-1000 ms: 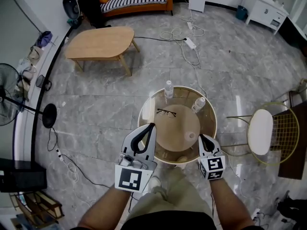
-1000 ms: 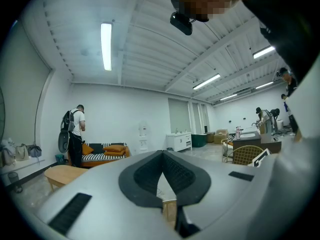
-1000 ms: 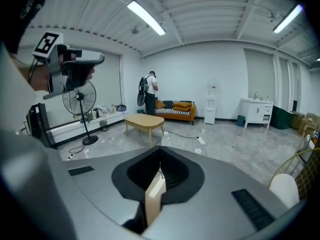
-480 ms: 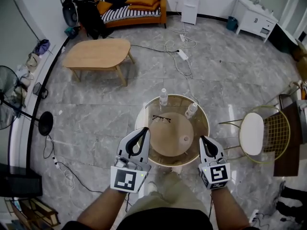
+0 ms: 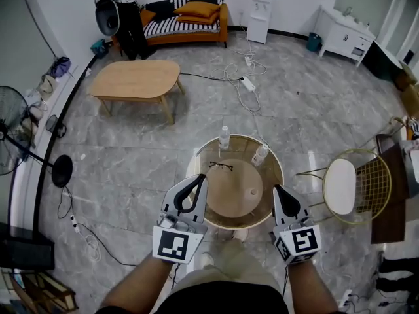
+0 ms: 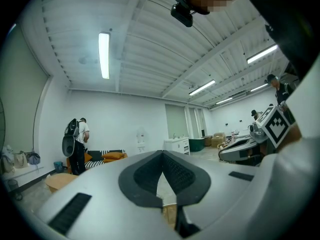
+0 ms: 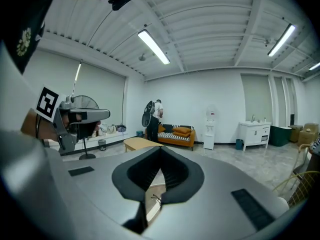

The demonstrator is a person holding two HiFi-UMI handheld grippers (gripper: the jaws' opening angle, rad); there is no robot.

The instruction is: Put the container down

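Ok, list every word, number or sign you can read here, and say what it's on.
No readable text anywhere.
Square marker on the left gripper: black-and-white pattern only, no words.
Square marker on the right gripper: pattern only, no words.
Two bottles on the round table: labels too small to read.

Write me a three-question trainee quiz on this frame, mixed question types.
1. True or false: the right hand-held gripper holds the small white container.
2. How many bottles stand on the round table? A one, B two, C three.
3. Fill in: a pair of ___ lies on the table, on the left hand-held gripper side.
Key: 1 false, its jaws are shut on nothing and the container sits on the table. 2 B. 3 eyeglasses.
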